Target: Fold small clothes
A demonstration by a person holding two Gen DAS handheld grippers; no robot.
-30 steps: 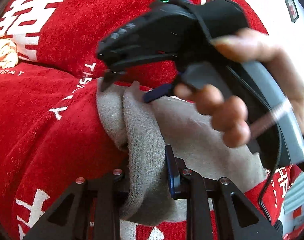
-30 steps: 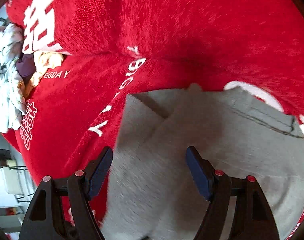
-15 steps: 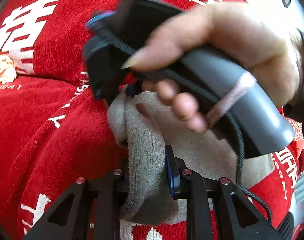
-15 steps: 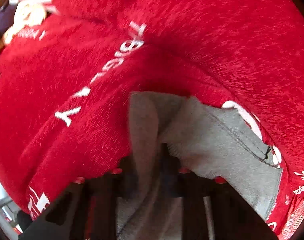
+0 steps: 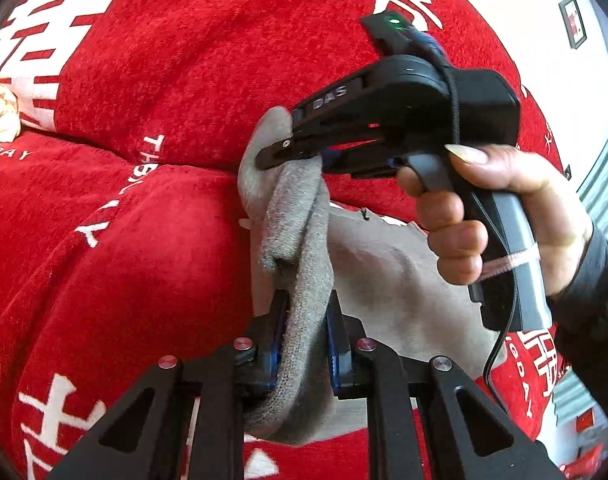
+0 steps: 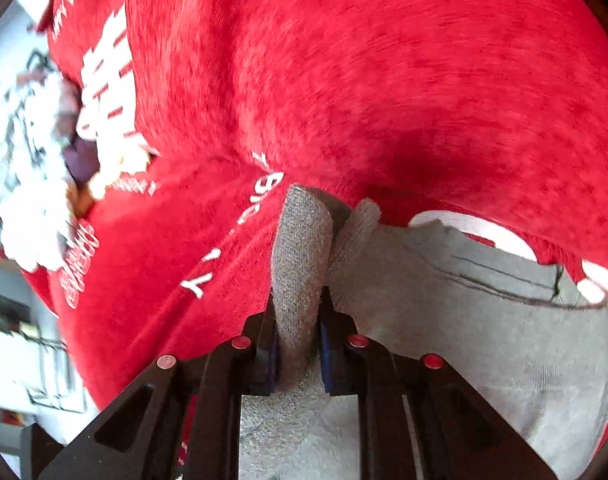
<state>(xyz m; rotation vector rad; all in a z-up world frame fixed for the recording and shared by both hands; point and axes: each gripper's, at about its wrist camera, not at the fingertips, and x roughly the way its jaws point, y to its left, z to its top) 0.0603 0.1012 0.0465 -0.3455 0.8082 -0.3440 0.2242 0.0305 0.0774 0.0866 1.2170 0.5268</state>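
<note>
Left wrist view: the left gripper [image 5: 304,344] is clamped on a bunched ridge of the small grey knitted garment [image 5: 383,280], which lies on a red plush blanket with white lettering [image 5: 144,240]. Its jaws have just closed a little further on the cloth. Beyond it, the right gripper [image 5: 300,156], held in the person's right hand [image 5: 503,216], now pinches the far end of the same ridge; a second ago it stood wide above the cloth.

Right wrist view: the right gripper [image 6: 300,344] is clamped on a raised fold of the grey garment [image 6: 463,320], its jaws having just closed. A heap of pale clothes [image 6: 28,168] lies at the blanket's left edge.

Judgement: both ends are secured, so the fold can be carried over.
</note>
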